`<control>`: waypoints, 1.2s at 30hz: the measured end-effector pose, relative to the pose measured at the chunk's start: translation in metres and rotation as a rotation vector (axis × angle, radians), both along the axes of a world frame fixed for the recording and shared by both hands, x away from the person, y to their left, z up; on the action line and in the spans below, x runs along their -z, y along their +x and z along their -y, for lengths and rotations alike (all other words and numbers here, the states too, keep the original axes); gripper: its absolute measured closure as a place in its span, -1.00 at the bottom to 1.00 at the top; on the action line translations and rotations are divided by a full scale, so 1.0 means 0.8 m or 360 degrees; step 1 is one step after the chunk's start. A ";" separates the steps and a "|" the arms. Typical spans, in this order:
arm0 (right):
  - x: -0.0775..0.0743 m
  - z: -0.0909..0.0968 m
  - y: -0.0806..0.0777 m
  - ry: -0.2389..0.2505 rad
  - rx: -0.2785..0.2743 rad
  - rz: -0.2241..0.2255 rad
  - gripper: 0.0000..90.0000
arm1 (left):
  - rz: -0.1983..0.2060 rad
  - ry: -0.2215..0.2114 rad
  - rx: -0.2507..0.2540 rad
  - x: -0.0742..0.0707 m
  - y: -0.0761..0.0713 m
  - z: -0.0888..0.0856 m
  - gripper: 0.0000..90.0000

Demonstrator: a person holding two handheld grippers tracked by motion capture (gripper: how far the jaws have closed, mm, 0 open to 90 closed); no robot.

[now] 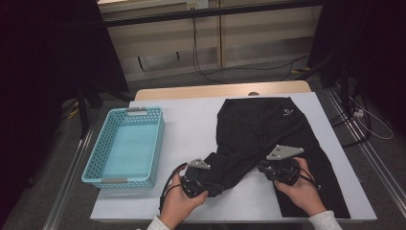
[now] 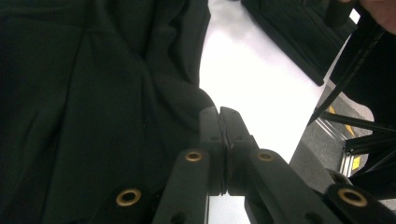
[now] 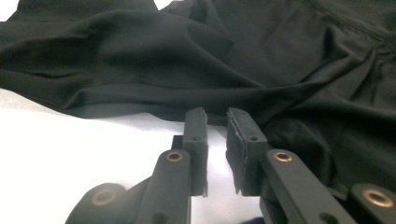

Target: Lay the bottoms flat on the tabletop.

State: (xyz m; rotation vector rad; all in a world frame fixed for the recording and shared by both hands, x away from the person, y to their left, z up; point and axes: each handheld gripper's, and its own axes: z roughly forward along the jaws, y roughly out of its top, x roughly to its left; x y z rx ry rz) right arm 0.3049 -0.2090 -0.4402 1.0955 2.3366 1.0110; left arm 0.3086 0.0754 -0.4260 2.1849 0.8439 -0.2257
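Black trousers lie spread on the white table, waist at the far side, with one leg pulled across toward the front left. My left gripper is at the end of that leg; in the left gripper view its jaws are pressed together on the edge of the dark cloth. My right gripper rests over the other leg near the crotch. Its jaws stand a little apart, just short of a fold of the trousers, with nothing between them.
A light blue plastic basket stands at the table's left, with nothing in it. Bare white table lies between the basket and the trousers. Cables run over the floor beyond the far edge, and metal rails line both sides.
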 end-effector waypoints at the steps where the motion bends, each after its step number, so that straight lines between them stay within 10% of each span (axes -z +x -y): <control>1: 0.001 -0.002 0.000 0.0004 -0.0007 0.0000 0.67 | 0.0000 0.0000 0.0000 0.000 0.000 0.000 0.98; 10: 0.004 -0.012 -0.003 0.0031 -0.0019 -0.0014 0.47 | 0.0016 -0.0056 0.0032 0.008 0.001 0.003 0.91; 16: 0.006 -0.023 -0.007 0.0024 -0.0052 -0.0022 0.36 | 0.0137 -0.0075 -0.0071 0.002 0.013 -0.009 0.14; 25: 0.006 -0.043 -0.012 0.0015 -0.0116 -0.0017 0.29 | 0.0263 -0.0041 -0.0185 -0.002 0.028 -0.029 -0.33; 36: -0.001 -0.072 -0.024 0.0020 -0.0232 0.0007 0.23 | 0.0352 0.0050 -0.0285 0.003 0.042 -0.049 -0.46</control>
